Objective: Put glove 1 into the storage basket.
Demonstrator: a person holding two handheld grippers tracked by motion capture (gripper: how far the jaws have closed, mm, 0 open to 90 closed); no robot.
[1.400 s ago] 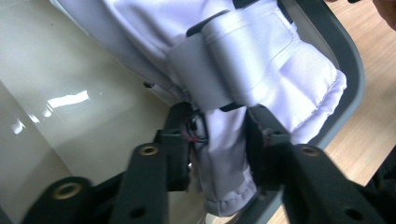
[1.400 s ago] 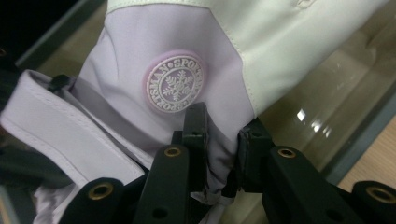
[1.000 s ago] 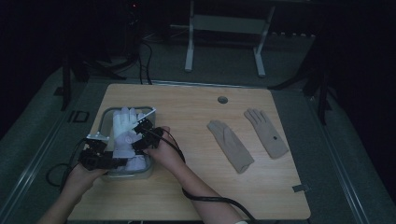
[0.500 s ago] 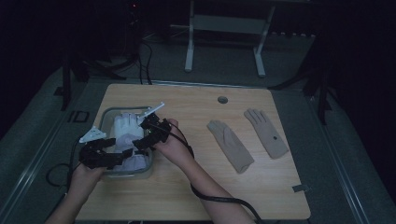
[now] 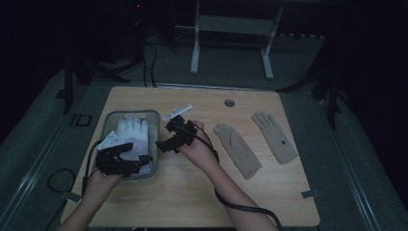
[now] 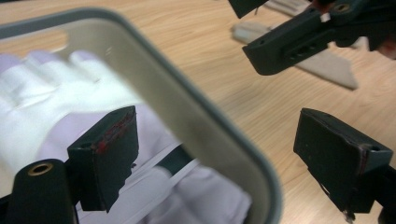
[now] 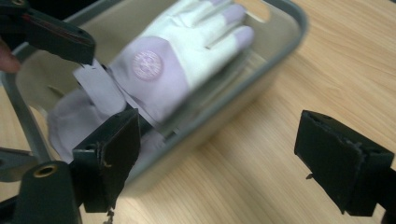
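While the white glove (image 7: 187, 51) lies palm-down inside the grey tray (image 5: 155, 144) at the bench's (image 5: 202, 202) left side, I see my left tongs (image 5: 137, 156) over the tray's near end, spread with nothing between them. My right tongs (image 5: 163, 144) hang just beside the tray's right rim, spread and empty too; both have just been opening. Two beige gloves (image 5: 238, 149) lie well apart, to the right.
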